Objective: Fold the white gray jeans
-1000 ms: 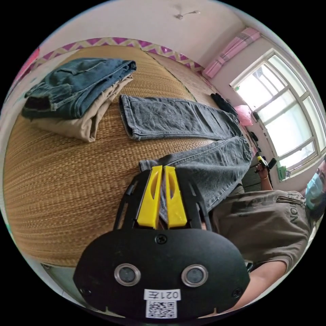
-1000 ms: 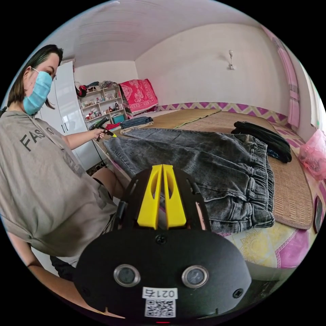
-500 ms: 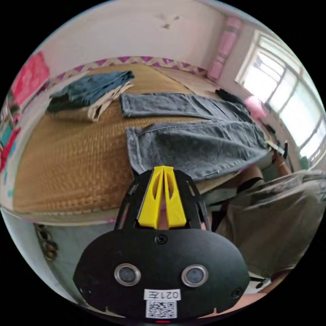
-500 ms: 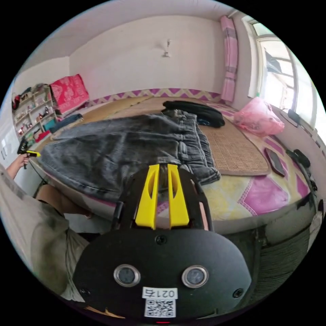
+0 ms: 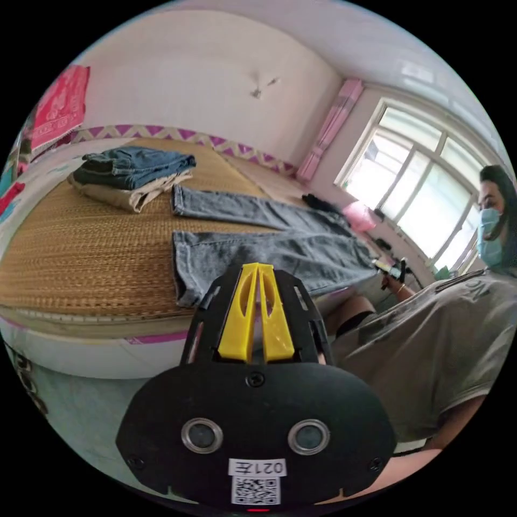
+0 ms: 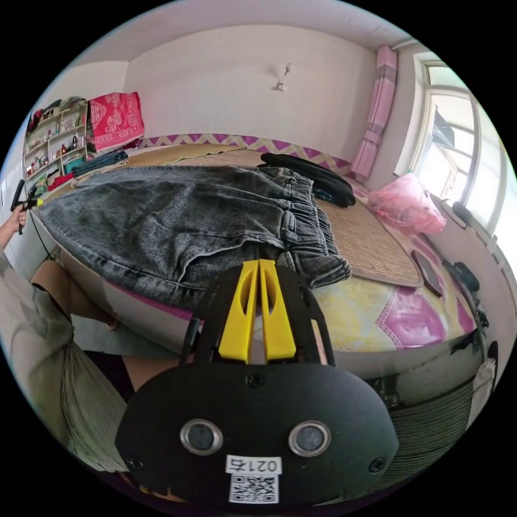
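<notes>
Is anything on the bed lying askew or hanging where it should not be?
Yes. The gray jeans lie spread flat on the woven mat, but their near edge overhangs the side of the bed, and the waistband end is bunched into folds past the mat's edge. The folded clothes stack looks tidy.

Walls: plain pale wall (image 6: 226,91) faces you, beyond the fingers.
Window: bright window (image 5: 414,194) to your right, pink curtain (image 6: 377,118) beside it.
Bed: woven mat (image 5: 81,242) covers it.
Shelf: cluttered shelf (image 6: 51,145) far left.
</notes>
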